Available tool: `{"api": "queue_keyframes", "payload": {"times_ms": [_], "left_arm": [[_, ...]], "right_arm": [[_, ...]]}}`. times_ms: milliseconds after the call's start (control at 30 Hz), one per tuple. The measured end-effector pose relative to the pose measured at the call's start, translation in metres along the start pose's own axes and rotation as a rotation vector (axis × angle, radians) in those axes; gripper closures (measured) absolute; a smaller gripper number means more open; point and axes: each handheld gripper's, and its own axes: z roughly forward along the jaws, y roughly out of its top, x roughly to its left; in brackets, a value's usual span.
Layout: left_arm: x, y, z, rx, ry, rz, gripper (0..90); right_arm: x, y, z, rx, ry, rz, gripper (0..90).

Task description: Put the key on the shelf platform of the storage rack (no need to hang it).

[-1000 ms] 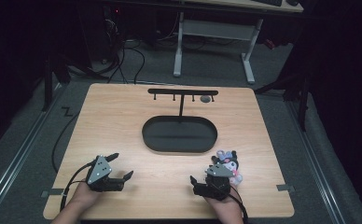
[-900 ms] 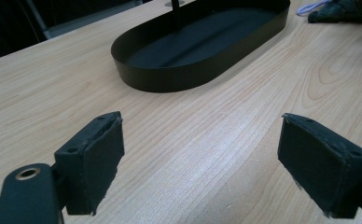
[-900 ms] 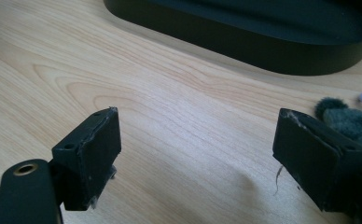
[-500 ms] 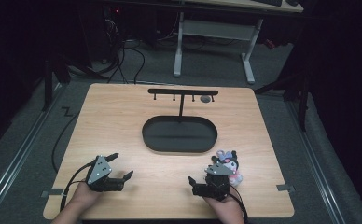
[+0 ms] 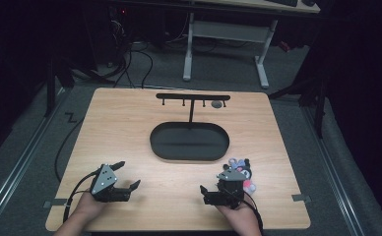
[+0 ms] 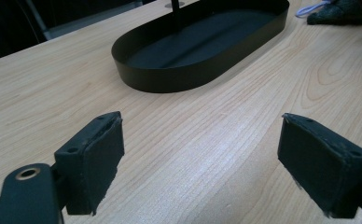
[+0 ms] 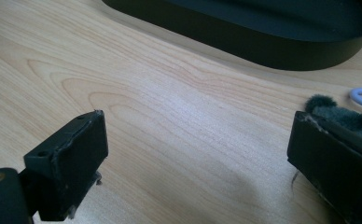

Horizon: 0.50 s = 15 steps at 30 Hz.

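A small heap of soft toys (image 5: 241, 170), pink, purple and dark, lies at the table's front right. In the right gripper view a dark fuzzy part of the heap (image 7: 344, 119) sits just behind the right-hand jaw. My right gripper (image 5: 214, 179) is open beside the heap, low over the wood, with nothing between its pads (image 7: 81, 140). My left gripper (image 5: 128, 173) is open at the front left, also with nothing in it (image 6: 202, 140). A black oval tray (image 5: 154, 142) stands at mid-table, with nothing inside that I can see.
Behind the tray rises a black T-shaped rack (image 5: 193, 97) with small hooks, and a grey round piece (image 5: 217, 104) lies near its right end. Cables trail from both grippers off the front edge. Bare wood (image 5: 174, 187) lies between the two grippers.
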Motion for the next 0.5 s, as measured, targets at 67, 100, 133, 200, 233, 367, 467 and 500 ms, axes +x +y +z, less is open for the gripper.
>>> {"api": "queue_keyframes", "payload": {"times_ms": [67, 100, 133, 200, 233, 367, 467, 500], "left_arm": [[0.0, 0.0, 0.0, 0.0, 0.0, -0.001, 15.4], [0.0, 0.0, 0.0, 0.002, 0.0, -0.002, 15.4], [0.0, 0.0, 0.0, 0.002, 0.0, -0.002, 15.4], [0.0, 0.0, 0.0, 0.002, 0.0, 0.001, 15.4], [0.0, 0.0, 0.0, 0.002, -0.001, 0.002, 15.4], [0.0, 0.0, 0.0, -0.002, -0.003, -0.002, 15.4], [0.0, 0.0, -0.001, -0.005, -0.003, 0.0, 15.4], [0.0, 0.0, 0.0, -0.005, -0.003, 0.0, 15.4]], "right_arm": [[0.0, 0.002, 0.001, 0.014, 0.001, 0.009, 5.5], [0.0, 0.003, 0.002, 0.02, 0.0, 0.005, 5.7], [0.0, 0.003, 0.002, 0.028, -0.004, 0.0, 5.8], [0.001, 0.006, 0.004, 0.046, -0.01, -0.009, 5.8], [0.001, 0.007, 0.004, 0.051, -0.008, -0.014, 5.8], [0.004, 0.011, 0.005, 0.089, -0.022, -0.031, 6.4], [0.004, 0.013, 0.006, 0.12, -0.029, -0.041, 6.4], [0.004, 0.014, 0.007, 0.129, -0.031, -0.044, 6.4]]}}
